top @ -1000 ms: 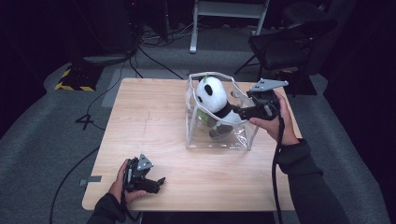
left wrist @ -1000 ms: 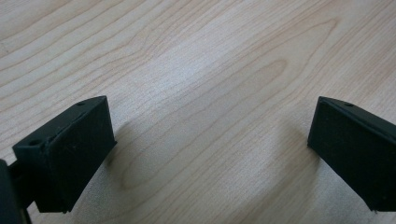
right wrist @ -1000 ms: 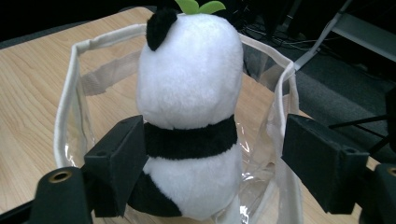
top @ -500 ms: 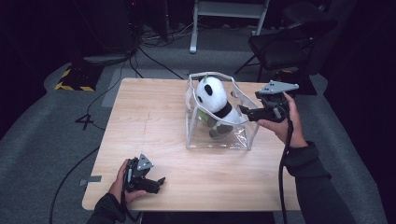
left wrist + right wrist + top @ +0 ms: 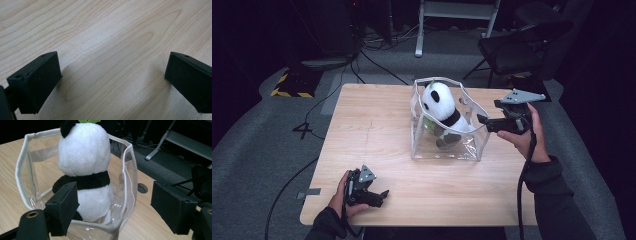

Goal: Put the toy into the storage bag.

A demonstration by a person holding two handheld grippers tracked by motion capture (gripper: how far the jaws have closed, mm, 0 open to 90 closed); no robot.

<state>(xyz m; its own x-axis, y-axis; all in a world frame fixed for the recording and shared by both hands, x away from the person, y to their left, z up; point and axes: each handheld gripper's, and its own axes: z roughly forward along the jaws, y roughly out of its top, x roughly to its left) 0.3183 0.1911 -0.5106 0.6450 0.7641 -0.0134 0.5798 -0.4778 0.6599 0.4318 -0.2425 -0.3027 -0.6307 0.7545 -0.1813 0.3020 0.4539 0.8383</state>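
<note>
A black-and-white panda plush [image 5: 440, 106] [image 5: 86, 167] sits upright inside a clear plastic bag with a white rim [image 5: 447, 150] [image 5: 126, 195] at the middle right of the wooden table [image 5: 372, 125]. My right gripper [image 5: 483, 121] [image 5: 113, 205] hovers just to the right of the bag, open, its jaws apart with nothing between them, pointing at the panda's back. My left gripper [image 5: 384, 193] [image 5: 112, 82] rests low over the bare wood near the front left edge, open and empty.
A dark chair [image 5: 527, 47] stands beyond the table's far right corner. Cables [image 5: 377, 55] lie on the grey floor behind the table, and a yellow-black striped strip [image 5: 289, 92] lies at the far left. A round hole [image 5: 142, 188] is in the tabletop behind the bag.
My right gripper has let go of the panda and drawn back to the right, out of the bag. The panda stays sitting in the bag. My left gripper has not moved.
</note>
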